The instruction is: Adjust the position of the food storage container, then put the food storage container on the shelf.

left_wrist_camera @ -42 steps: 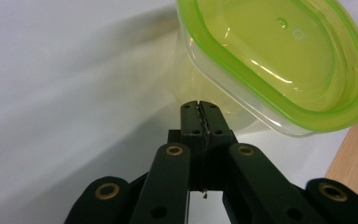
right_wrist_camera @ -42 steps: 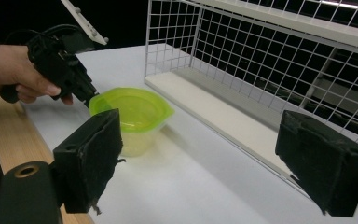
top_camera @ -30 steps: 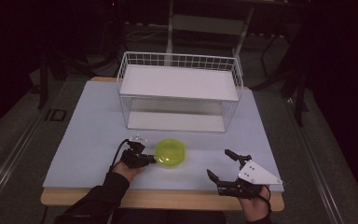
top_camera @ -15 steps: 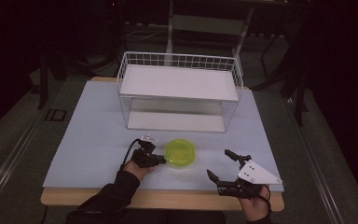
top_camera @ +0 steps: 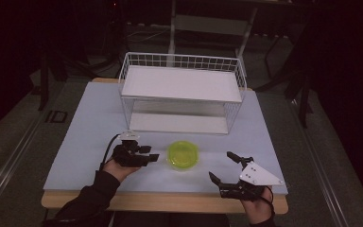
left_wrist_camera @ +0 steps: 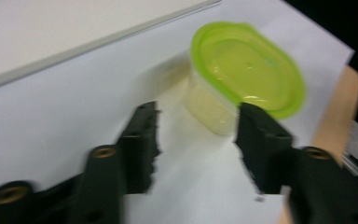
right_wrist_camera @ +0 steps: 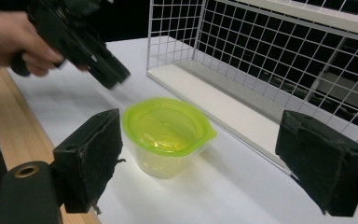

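Note:
A clear tub with a lime-green lid [top_camera: 183,153] stands on the white table mat [top_camera: 85,132], in front of the wire rack. My left gripper [top_camera: 150,153] hovers just left of the tub, pointing at it. Its jaws have just been opening and now stand apart with nothing between them; in the left gripper view the tub [left_wrist_camera: 247,70] lies just beyond my left gripper [left_wrist_camera: 198,135]. My right gripper [top_camera: 220,165] rests near the front edge, right of the tub, wide open. In the right gripper view the tub [right_wrist_camera: 165,126] sits ahead of my right gripper [right_wrist_camera: 209,163].
A white wire rack [top_camera: 182,82] with a white shelf on top and a white floor board stands at the back middle of the table. The wooden table edge [top_camera: 170,201] runs along the front. The left hand and its gripper [right_wrist_camera: 98,60] appear beyond the tub in the right gripper view.
The tub slid a little to the right with the shut left gripper at its left rim. The left gripper has since opened and drawn back to the left. The right gripper stayed still.

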The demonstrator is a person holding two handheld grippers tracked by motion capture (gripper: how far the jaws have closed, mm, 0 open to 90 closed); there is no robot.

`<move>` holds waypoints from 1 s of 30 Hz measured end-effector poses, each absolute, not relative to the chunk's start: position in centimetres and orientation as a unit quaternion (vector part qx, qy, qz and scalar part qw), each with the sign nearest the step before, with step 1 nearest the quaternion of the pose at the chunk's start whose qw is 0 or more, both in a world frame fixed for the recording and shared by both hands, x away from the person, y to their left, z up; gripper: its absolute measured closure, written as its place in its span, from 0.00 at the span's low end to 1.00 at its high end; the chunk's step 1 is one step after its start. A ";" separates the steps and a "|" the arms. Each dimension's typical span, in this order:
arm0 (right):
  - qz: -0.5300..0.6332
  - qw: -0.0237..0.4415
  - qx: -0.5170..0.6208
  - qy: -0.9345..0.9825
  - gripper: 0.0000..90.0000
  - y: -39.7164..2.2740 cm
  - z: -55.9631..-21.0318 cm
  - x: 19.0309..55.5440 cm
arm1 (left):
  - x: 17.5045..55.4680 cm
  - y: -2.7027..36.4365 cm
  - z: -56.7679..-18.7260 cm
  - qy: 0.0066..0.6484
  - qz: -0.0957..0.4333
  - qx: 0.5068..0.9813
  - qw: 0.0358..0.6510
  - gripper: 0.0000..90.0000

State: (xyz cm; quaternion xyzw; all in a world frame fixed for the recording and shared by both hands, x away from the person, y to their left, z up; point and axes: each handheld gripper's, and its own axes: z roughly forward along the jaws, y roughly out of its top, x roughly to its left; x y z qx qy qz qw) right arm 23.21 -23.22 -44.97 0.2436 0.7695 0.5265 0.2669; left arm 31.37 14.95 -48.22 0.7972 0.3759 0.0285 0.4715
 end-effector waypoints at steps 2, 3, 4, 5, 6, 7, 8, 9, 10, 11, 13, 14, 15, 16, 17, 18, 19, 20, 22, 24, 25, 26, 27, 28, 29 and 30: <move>0.528 0.261 0.243 0.771 0.16 -23.2 -45.0 23.2 | 31.0 15.4 -47.9 0.357 0.005 0.797 0.486 0.22; 0.527 0.257 0.244 0.773 0.16 -23.2 -45.0 23.3 | 30.8 15.5 -47.8 0.354 0.009 0.798 0.488 0.14; 0.525 0.256 0.244 0.774 0.16 -23.1 -45.0 23.3 | 30.5 15.7 -47.7 0.349 0.013 0.797 0.493 0.13; 0.524 0.254 0.242 0.776 0.16 -23.0 -45.0 23.3 | 30.3 15.8 -47.6 0.345 0.011 0.794 0.500 0.12; 0.525 0.251 0.240 0.777 0.16 -23.0 -45.0 23.3 | 30.1 15.7 -47.6 0.348 0.013 0.791 0.502 0.07; 0.524 0.250 0.239 0.778 0.16 -22.9 -45.0 23.3 | 29.9 15.7 -47.6 0.351 0.017 0.788 0.506 0.02; 0.523 0.248 0.238 0.780 0.16 -22.8 -45.0 23.3 | 29.7 15.7 -47.7 0.349 0.018 0.783 0.514 0.02; 0.524 0.247 0.236 0.780 0.16 -22.8 -45.0 23.3 | 29.5 15.7 -47.7 0.346 0.023 0.780 0.522 0.02; 0.524 0.247 0.234 0.781 0.16 -22.7 -44.9 23.3 | 29.2 15.7 -47.6 0.339 0.028 0.777 0.530 0.02; 0.524 0.245 0.234 0.781 0.16 -22.7 -44.8 23.2 | 28.9 15.6 -47.5 0.327 0.036 0.778 0.535 0.02; 0.520 0.247 0.237 0.783 0.16 -22.6 -44.6 23.1 | 28.4 15.5 -47.0 0.310 0.055 0.780 0.541 0.02; 0.518 0.250 0.236 0.783 0.16 -22.5 -44.4 23.1 | 28.2 15.4 -46.7 0.306 0.047 0.776 0.550 0.02; 0.518 0.248 0.238 0.783 0.16 -22.5 -44.2 23.1 | 28.0 15.4 -46.4 0.296 0.048 0.773 0.559 0.02; 0.518 0.243 0.243 0.783 0.16 -22.5 -44.0 23.1 | 27.8 15.3 -46.1 0.289 0.055 0.775 0.559 0.02; 0.518 0.239 0.246 0.783 0.16 -22.6 -43.8 23.1 | 27.6 15.2 -45.7 0.282 0.064 0.778 0.557 0.02; 0.519 0.238 0.251 0.782 0.16 -22.6 -43.6 23.1 | 27.4 15.1 -45.4 0.274 0.064 0.780 0.558 0.02; 0.519 0.238 0.251 0.782 0.16 -22.6 -43.6 23.1 | 27.4 15.1 -45.4 0.274 0.064 0.780 0.558 0.02; 0.518 0.238 0.251 0.782 0.16 -22.7 -43.3 23.1 | 27.2 14.9 -44.9 0.267 0.062 0.781 0.560 0.02; 0.516 0.244 0.255 0.781 0.15 -22.9 -42.7 23.3 | 27.2 14.9 -44.6 0.264 0.046 0.779 0.567 0.02; 0.516 0.249 0.253 0.780 0.15 -23.1 -42.3 23.6 | 27.3 14.8 -44.1 0.268 0.033 0.781 0.563 0.02; 0.513 0.248 0.258 0.781 0.15 -23.2 -42.0 23.9 | 27.4 14.7 -44.0 0.269 0.032 0.783 0.560 0.02; 0.512 0.242 0.263 0.781 0.15 -23.2 -41.9 24.1 | 27.6 14.7 -43.9 0.273 0.030 0.784 0.557 0.02; 0.509 0.232 0.271 0.783 0.15 -23.3 -41.6 24.5 | 27.7 14.6 -43.8 0.276 0.027 0.783 0.557 0.02; 0.511 0.229 0.277 0.781 0.15 -23.3 -41.5 24.7 | 27.9 14.7 -43.7 0.280 0.022 0.780 0.560 0.02; 0.514 0.219 0.283 0.779 0.15 -23.4 -41.3 25.0 | 28.2 14.6 -43.6 0.284 0.020 0.779 0.558 0.02; 0.519 0.203 0.289 0.779 0.15 -23.4 -41.2 25.4 | 28.5 14.6 -43.6 0.293 0.019 0.775 0.559 0.02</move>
